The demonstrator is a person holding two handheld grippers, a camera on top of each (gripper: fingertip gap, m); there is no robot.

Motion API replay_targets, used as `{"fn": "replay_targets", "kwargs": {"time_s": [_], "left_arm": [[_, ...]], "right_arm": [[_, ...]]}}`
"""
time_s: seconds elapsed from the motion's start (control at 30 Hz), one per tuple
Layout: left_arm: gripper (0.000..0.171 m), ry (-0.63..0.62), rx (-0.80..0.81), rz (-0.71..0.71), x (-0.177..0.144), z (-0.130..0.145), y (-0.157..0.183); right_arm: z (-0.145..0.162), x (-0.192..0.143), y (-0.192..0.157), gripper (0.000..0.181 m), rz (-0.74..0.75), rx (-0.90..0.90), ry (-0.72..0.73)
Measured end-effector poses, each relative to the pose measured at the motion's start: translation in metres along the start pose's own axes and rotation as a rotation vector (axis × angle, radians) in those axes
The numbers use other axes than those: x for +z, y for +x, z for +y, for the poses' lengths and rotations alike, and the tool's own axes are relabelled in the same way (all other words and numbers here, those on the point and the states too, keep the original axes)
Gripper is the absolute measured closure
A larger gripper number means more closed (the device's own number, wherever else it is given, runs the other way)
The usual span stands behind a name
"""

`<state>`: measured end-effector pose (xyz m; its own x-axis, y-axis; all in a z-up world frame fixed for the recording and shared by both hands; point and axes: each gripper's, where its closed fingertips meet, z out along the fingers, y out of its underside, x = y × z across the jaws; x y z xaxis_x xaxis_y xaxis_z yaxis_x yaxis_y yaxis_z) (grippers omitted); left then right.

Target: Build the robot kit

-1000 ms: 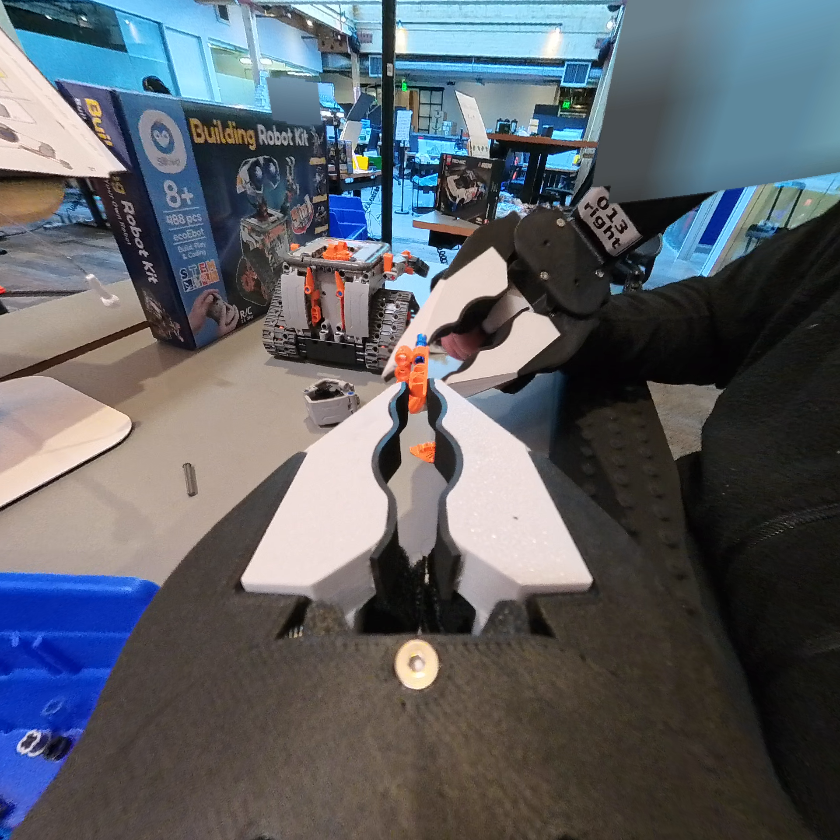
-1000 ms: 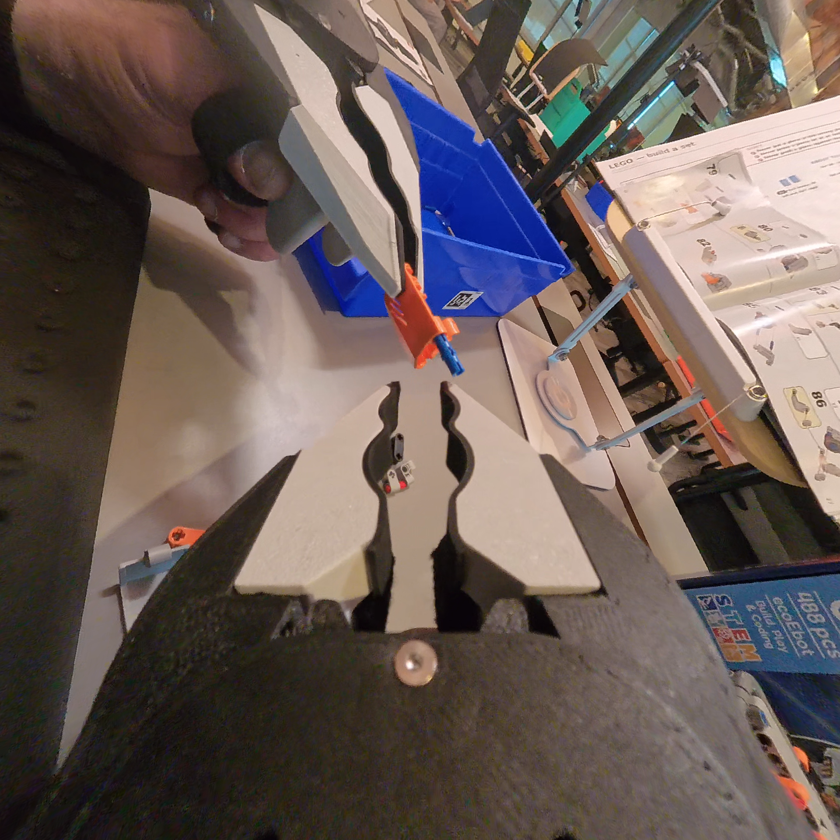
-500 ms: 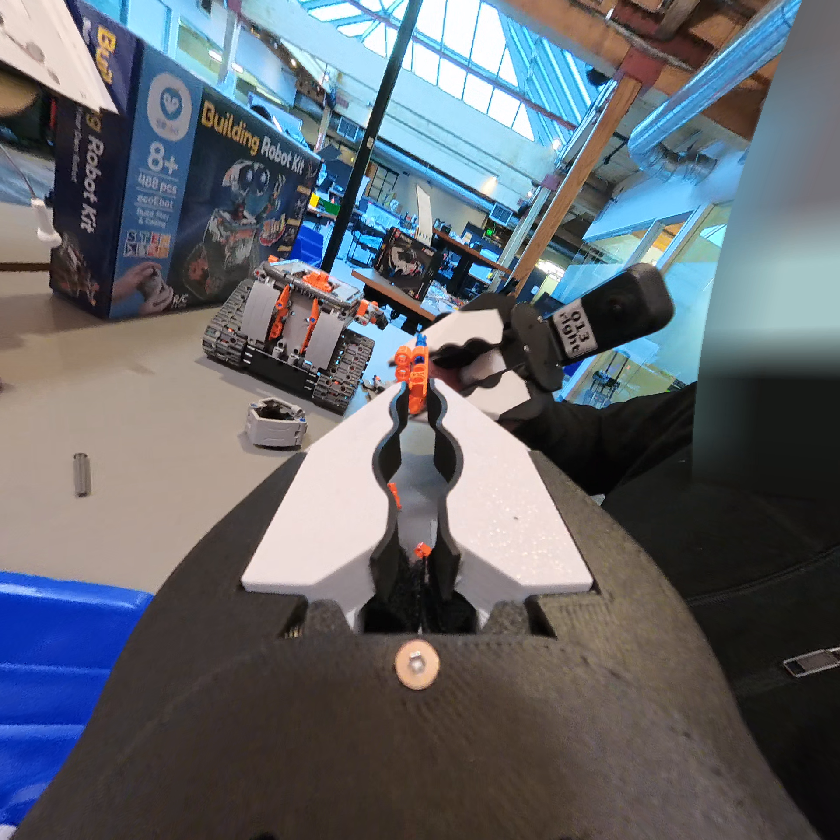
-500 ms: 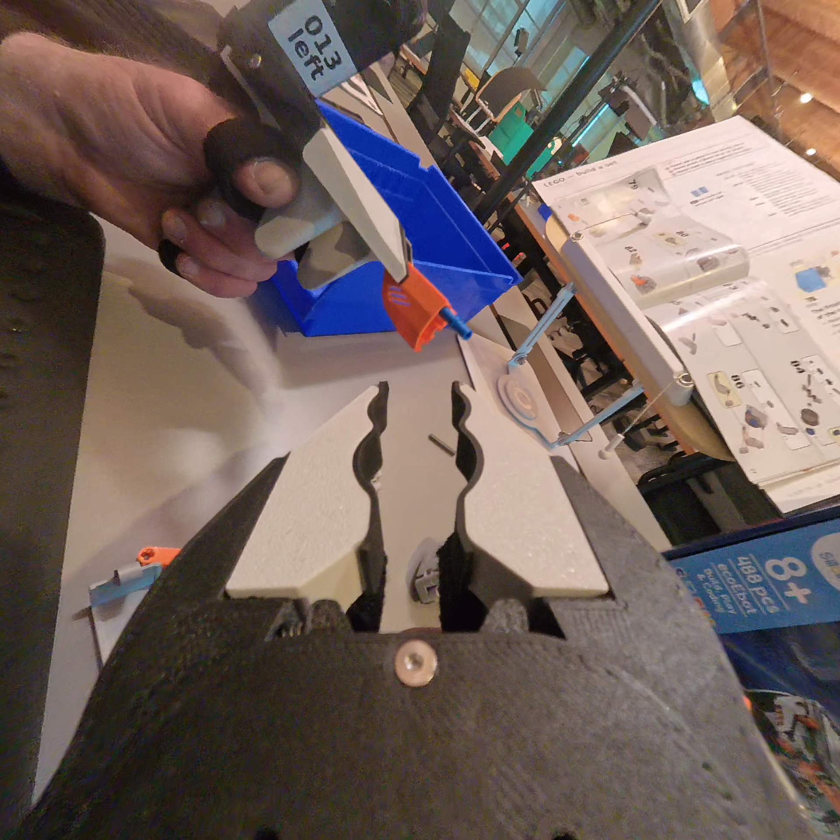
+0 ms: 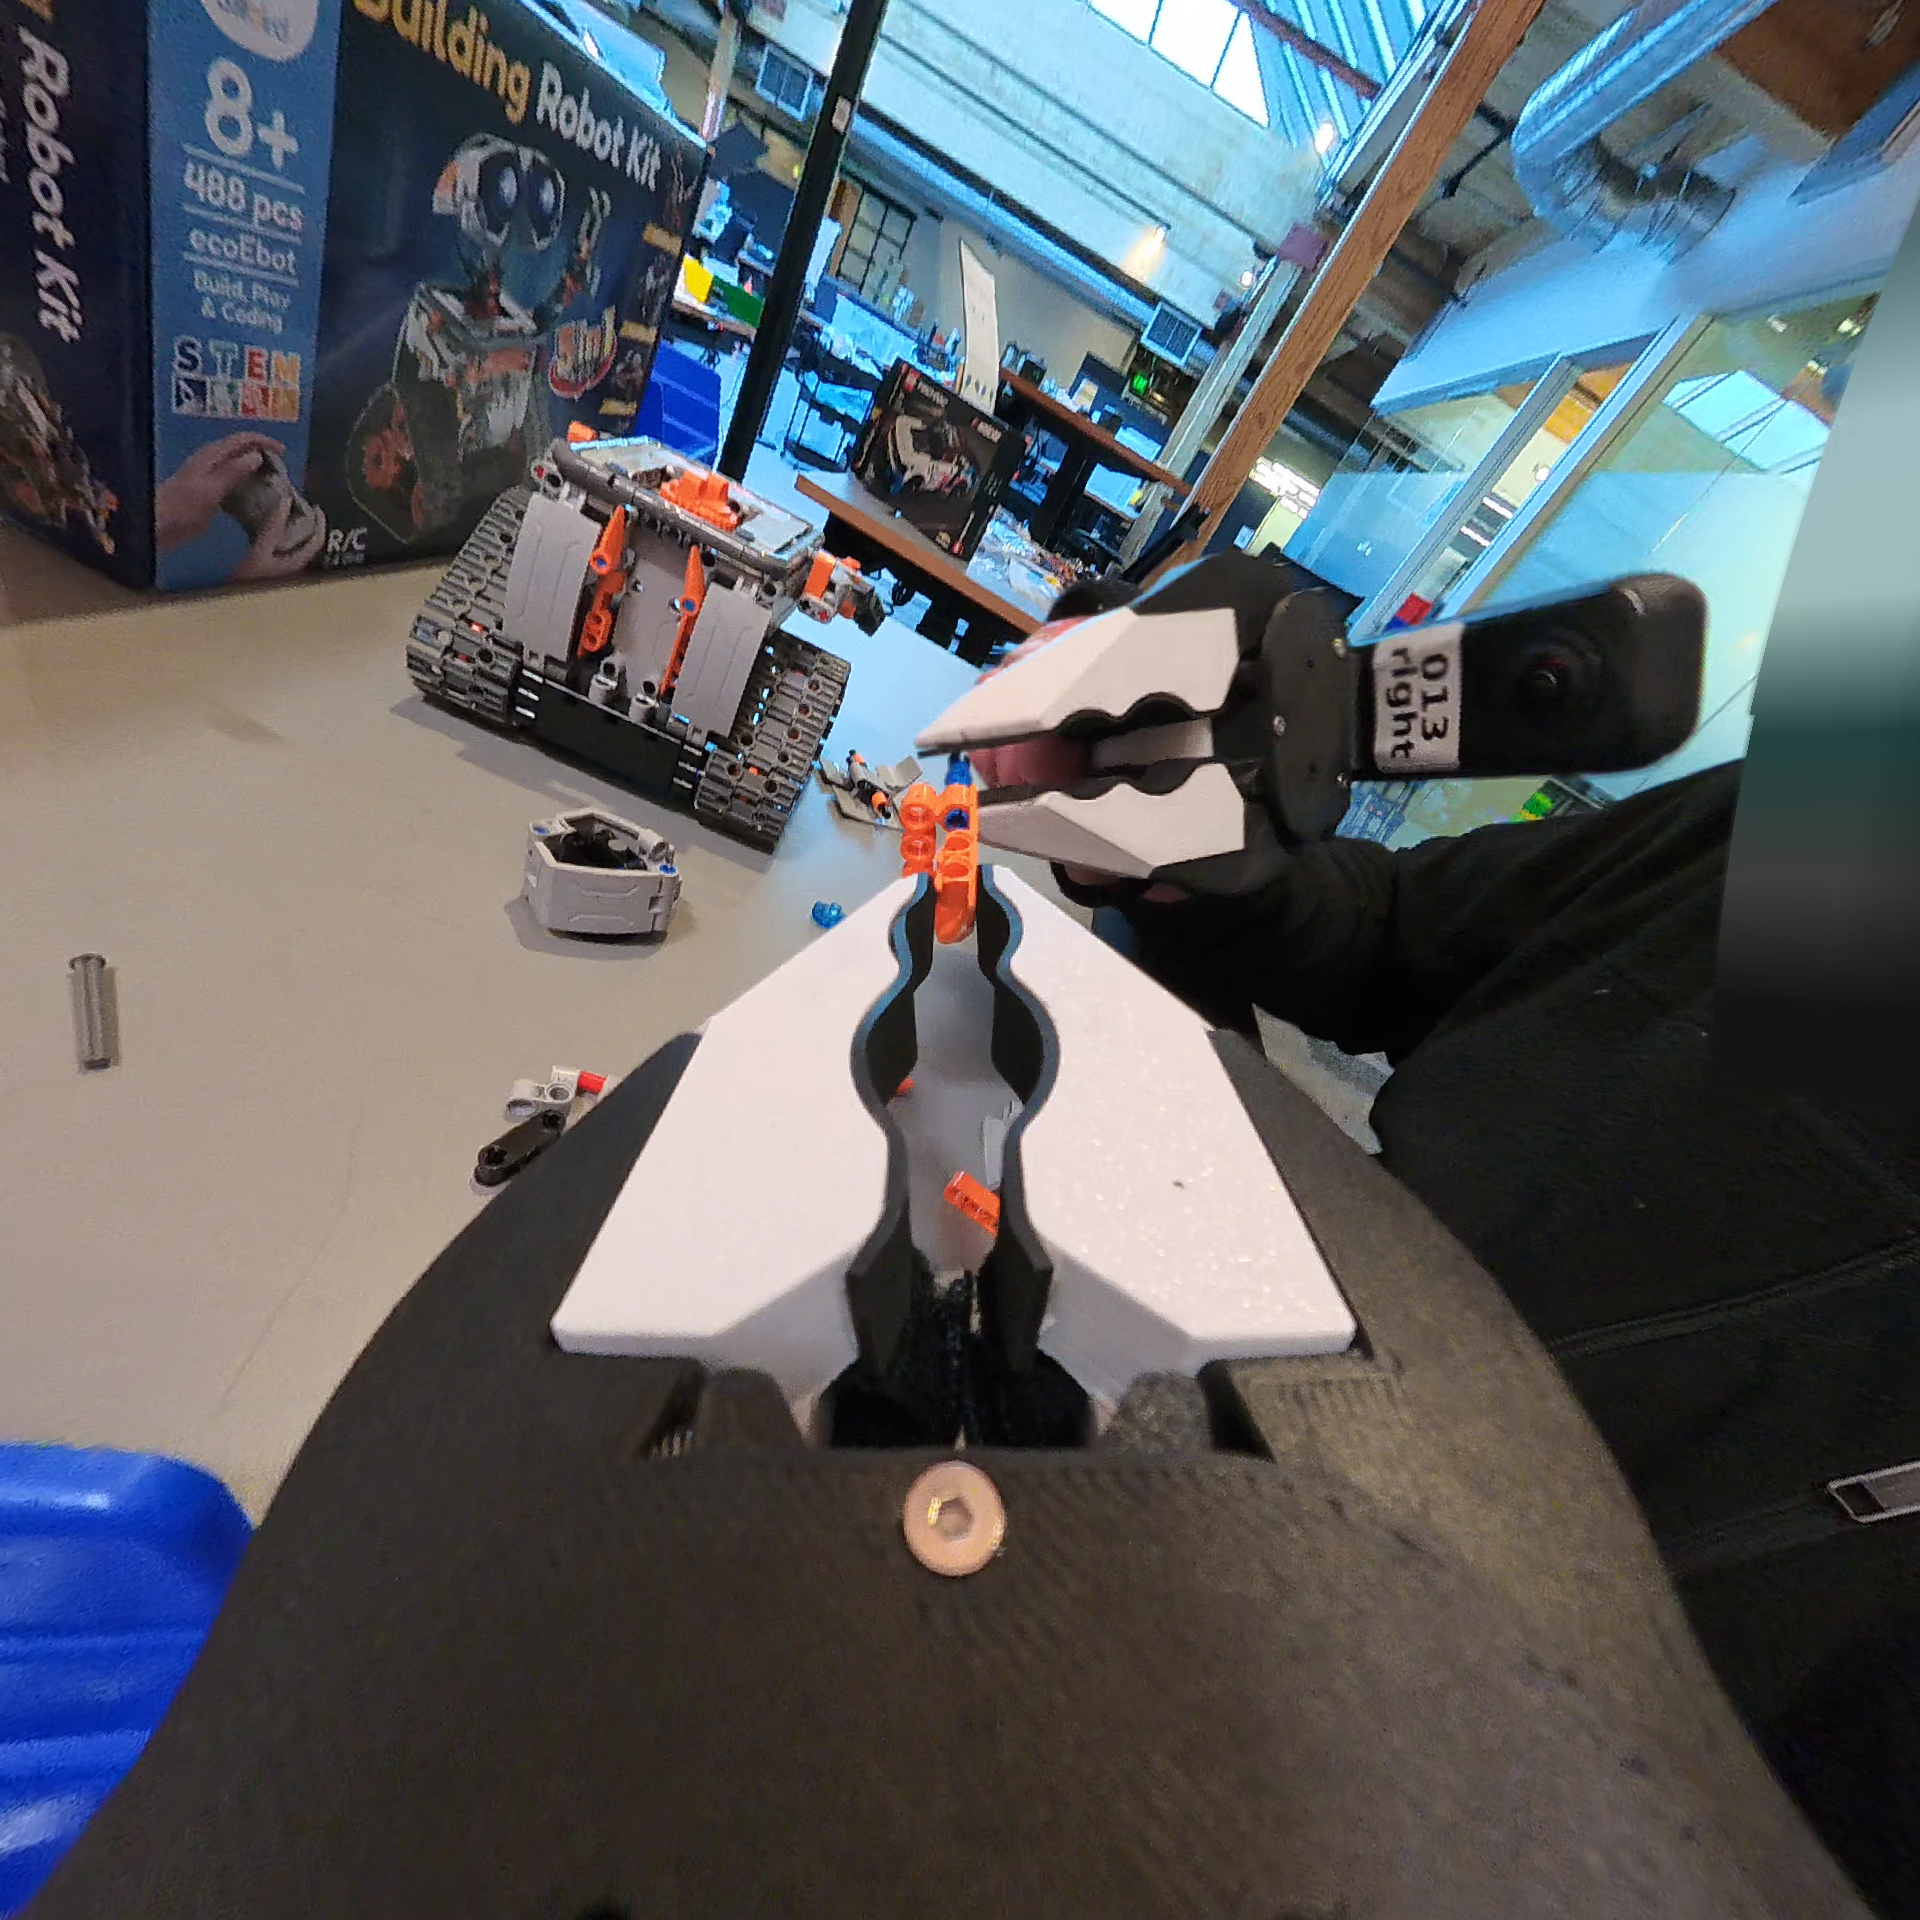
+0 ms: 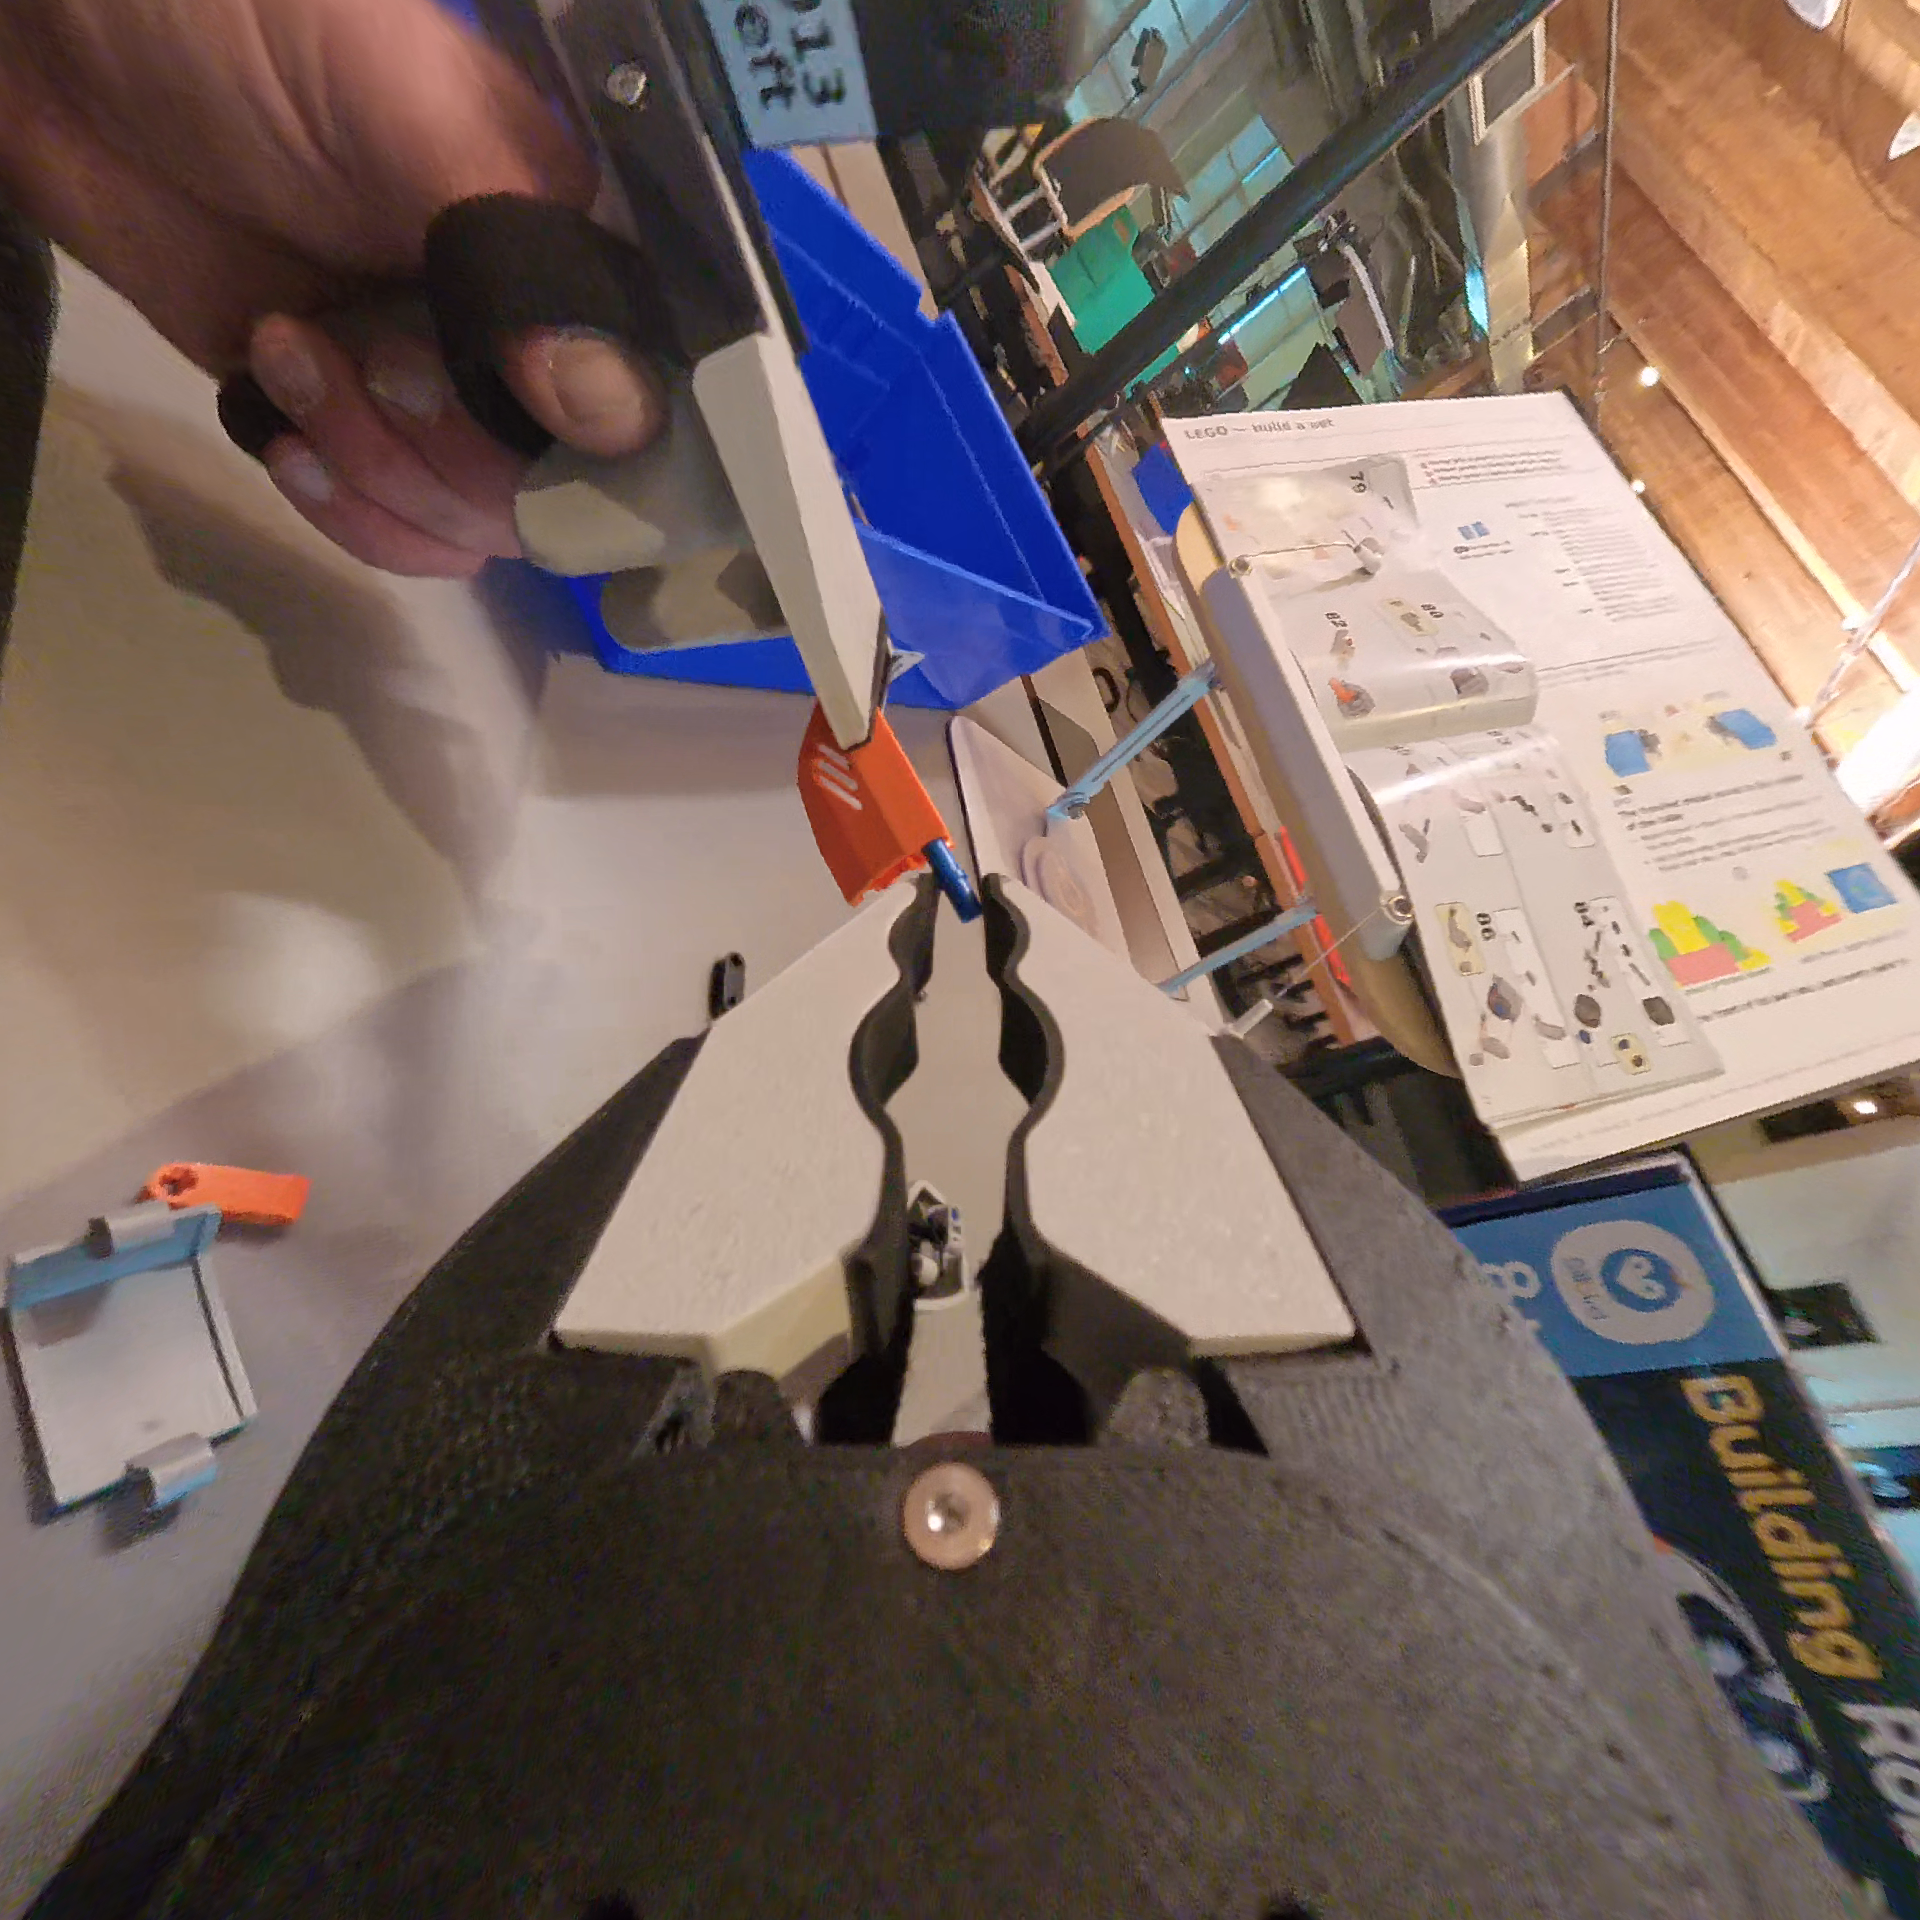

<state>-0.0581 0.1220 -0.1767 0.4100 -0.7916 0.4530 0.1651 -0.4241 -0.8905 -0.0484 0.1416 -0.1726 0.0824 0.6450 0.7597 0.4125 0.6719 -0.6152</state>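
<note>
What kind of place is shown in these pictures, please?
Probably a shared workshop or makerspace: a half-built tracked toy robot and its kit box stand on a grey table, with an open instruction booklet nearby.

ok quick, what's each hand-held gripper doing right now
Left hand-held gripper: closed on the orange piece.
Right hand-held gripper: open, its tips around the blue pin.

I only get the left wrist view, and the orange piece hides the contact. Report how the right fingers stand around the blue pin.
Observer: The right wrist view shows the blue pin between the tips of the right gripper, which stand apart; whether they touch it is unclear.
Operator: Now report what stands beyond the pin, to its right.
Observer: An open instruction booklet propped on a stand.
</note>
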Motion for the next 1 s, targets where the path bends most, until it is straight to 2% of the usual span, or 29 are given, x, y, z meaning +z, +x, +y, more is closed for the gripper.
{"fn": "replay_targets", "kwargs": {"time_s": [0.13, 0.3, 0.4, 0.5, 0.73, 0.87, 1.0], "left_arm": [[0.167, 0.002, -0.018, 0.006, 0.0, 0.001, -0.001], [0.166, 0.018, 0.035, -0.007, 0.0, -0.002, 0.0], [0.156, 0.025, 0.076, -0.02, 0.001, -0.003, 0.001], [0.157, 0.027, 0.116, -0.031, 0.002, -0.004, 0.004], [0.156, -0.002, 0.207, -0.087, 0.007, -0.002, 0.003], [0.157, -0.003, 0.239, -0.109, 0.008, -0.003, 0.003], [0.162, 0.007, 0.28, -0.089, 0.009, -0.005, 0.011]], "right_arm": [[0.004, 0.001, -0.005, 0.177, -0.02, -0.034, -0.026], [0.006, 0.0, -0.006, 0.18, -0.063, 0.04, -0.019], [0.004, -0.002, -0.002, 0.18, -0.075, 0.121, 0.004], [0.003, -0.004, 0.003, 0.18, -0.091, 0.202, 0.034], [0.001, -0.005, 0.001, 0.18, -0.105, 0.205, 0.039], [0.001, -0.006, 0.002, 0.18, -0.075, 0.145, 0.027], [-0.004, -0.006, -0.004, 0.18, -0.031, -0.014, 0.009]]}}
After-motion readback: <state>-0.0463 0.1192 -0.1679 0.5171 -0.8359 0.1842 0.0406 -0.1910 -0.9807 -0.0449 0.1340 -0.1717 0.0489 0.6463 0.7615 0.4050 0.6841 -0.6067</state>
